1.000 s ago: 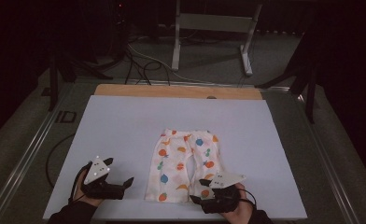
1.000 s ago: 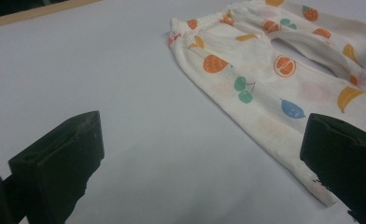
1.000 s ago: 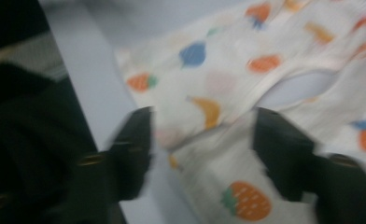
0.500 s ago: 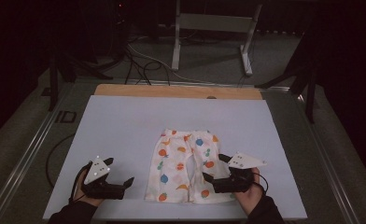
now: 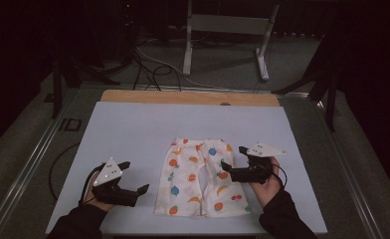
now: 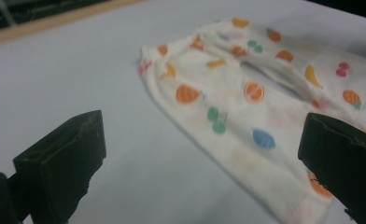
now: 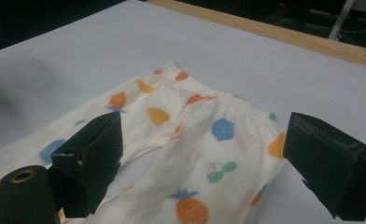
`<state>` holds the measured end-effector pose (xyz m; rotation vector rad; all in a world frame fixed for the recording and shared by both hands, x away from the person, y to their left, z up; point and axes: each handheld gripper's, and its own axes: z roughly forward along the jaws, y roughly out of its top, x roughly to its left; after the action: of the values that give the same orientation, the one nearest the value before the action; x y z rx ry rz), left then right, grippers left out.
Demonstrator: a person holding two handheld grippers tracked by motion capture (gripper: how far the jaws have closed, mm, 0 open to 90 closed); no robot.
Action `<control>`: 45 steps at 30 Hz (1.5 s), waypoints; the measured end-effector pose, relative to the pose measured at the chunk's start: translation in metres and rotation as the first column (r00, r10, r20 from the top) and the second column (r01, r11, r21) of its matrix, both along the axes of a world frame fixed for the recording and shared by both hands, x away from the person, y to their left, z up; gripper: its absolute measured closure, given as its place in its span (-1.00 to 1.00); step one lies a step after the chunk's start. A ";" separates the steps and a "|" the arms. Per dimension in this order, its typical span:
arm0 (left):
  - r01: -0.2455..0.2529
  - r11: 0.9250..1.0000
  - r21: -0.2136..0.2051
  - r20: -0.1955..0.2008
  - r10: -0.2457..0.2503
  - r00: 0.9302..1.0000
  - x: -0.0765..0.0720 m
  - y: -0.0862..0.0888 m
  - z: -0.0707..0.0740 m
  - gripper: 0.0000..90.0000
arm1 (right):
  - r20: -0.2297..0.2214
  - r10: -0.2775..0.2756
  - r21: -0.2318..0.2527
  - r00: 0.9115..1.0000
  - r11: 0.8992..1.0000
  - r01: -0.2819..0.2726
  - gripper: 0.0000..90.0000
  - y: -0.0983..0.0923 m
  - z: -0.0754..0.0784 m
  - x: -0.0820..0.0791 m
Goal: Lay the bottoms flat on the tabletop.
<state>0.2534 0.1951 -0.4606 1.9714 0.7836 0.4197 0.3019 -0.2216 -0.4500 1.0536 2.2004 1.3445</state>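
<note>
Lying flat on the pale bench (image 5: pixel 133 134), a small pair of white trousers (image 5: pixel 199 177) printed with coloured fruit sits near the front edge, waistband toward the far side and the two legs pointing back toward the person. The right gripper (image 5: pixel 231 163) hovers at the trousers' right edge, over the upper part of the right leg, its grey plate on top and the hand behind it; its jaws have just been opening and now stand released and wide apart, with the waistband and leg visible below them in the right gripper view and nothing pressed between the pads. The left gripper (image 5: pixel 136 177) is held just beside the trousers' left leg, over bare bench, apart from the cloth; its jaws are likewise spread and grasp nothing, and the left gripper view looks between them across the left leg toward the waistband. A strip of bare wood (image 5: pixel 183 97) runs along the bench's far edge.
</note>
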 end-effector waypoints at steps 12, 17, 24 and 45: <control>0.020 1.000 0.008 -0.027 -0.020 0.999 0.060 -0.040 0.015 -0.98 | -0.049 -0.031 -0.012 0.998 0.999 0.030 -0.70 -0.002 0.007 0.055; -0.006 1.000 0.020 -0.086 0.008 0.996 0.089 -0.049 0.014 -0.98 | -0.107 -0.025 0.025 0.994 0.999 0.027 -0.67 -0.003 0.000 0.075; -0.073 0.997 0.030 -0.150 0.077 0.986 0.124 -0.059 0.001 -0.97 | -0.213 -0.043 -0.004 0.976 0.999 0.043 -0.42 0.001 -0.024 0.099; -0.091 0.993 0.079 -0.296 0.110 0.949 0.164 -0.079 -0.062 0.23 | -0.303 -0.099 -0.143 0.948 0.988 0.058 0.47 -0.001 -0.068 0.119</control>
<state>0.4172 0.1161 -0.5230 2.0890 1.0782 0.2073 0.4212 -0.2222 -0.5180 1.3628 2.3990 1.0401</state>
